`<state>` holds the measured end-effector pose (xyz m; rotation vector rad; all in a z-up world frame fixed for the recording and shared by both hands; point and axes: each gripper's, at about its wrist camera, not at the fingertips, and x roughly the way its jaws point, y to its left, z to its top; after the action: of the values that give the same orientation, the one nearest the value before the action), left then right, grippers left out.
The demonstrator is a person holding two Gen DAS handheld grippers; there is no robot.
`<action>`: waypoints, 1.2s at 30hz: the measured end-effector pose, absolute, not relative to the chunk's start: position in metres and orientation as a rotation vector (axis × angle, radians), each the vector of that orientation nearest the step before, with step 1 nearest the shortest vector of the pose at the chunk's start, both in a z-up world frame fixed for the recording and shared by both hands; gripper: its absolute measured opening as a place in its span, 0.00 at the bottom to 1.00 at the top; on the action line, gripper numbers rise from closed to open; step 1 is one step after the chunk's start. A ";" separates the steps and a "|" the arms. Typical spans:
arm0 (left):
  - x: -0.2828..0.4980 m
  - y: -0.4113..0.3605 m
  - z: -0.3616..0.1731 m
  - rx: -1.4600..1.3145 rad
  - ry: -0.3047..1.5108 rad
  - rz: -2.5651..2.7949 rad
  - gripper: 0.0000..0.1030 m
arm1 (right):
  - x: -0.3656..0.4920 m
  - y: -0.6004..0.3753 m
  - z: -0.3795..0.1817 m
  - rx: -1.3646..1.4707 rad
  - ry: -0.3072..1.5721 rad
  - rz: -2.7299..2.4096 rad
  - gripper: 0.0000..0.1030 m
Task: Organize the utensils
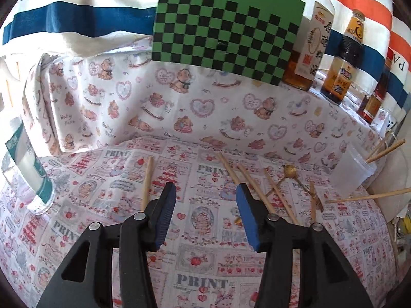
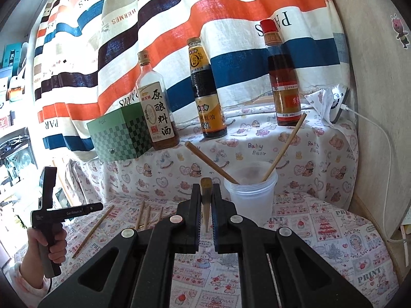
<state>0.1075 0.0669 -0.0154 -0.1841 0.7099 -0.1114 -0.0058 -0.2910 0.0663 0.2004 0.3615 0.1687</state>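
My right tongs (image 2: 206, 215) are clenched on one chopstick (image 2: 206, 200), held near upright with the thick end up and the tapered tip pointing down between the pads. It sits just left of the clear plastic cup (image 2: 250, 197) on the far right of the desk (image 2: 334, 231). Two chopsticks already stand in that cup, one leaning left (image 2: 210, 162), one leaning right (image 2: 285, 146).

My left tongs (image 1: 206, 206) are released, jaws wide apart, nothing between them, hovering over the printed cloth. Loose chopsticks lie on the desk ahead: one just left of the left pad (image 1: 147, 183), a pair running under the right pad (image 1: 244, 179), another further right (image 1: 281, 196). A gold spoon (image 1: 290, 173) and gold fork (image 1: 314, 200) lie among them. The cup (image 1: 352, 170) shows at far right in the left view.

On the far ledge: green checkered box (image 1: 226, 33), three sauce bottles (image 2: 208, 89). A water bottle (image 1: 28, 172) stands at near left. My left hand (image 2: 48, 243) grips its handle at left of the right view.
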 end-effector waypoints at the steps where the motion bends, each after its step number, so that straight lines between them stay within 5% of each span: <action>1: 0.107 0.061 -0.016 -0.183 0.719 -0.139 0.46 | -0.007 -0.293 0.068 0.209 0.351 0.169 0.08; 14: 0.107 -0.031 -0.032 -0.026 0.956 -0.197 0.45 | -0.020 -0.303 0.081 0.217 0.283 0.118 0.08; 17: 0.108 -0.045 -0.045 0.000 1.022 -0.184 0.27 | -0.019 -0.303 0.080 0.219 0.289 0.117 0.08; 20: 0.109 -0.056 -0.058 0.027 1.067 -0.177 0.26 | -0.019 -0.303 0.080 0.220 0.284 0.115 0.08; 23: 0.107 -0.061 -0.059 0.060 1.046 -0.132 0.26 | -0.019 -0.303 0.080 0.223 0.284 0.119 0.08; 29: 0.101 -0.054 -0.056 0.029 1.000 -0.135 0.05 | -0.018 -0.304 0.078 0.220 0.292 0.114 0.08; 36: 0.073 -0.030 -0.003 -0.030 0.714 -0.122 0.04 | -0.018 -0.305 0.078 0.218 0.291 0.109 0.08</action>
<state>0.0728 -0.0302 -0.0033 -0.0296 0.7135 -0.1221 -0.0180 -0.3049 0.0775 0.2180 0.2908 0.1089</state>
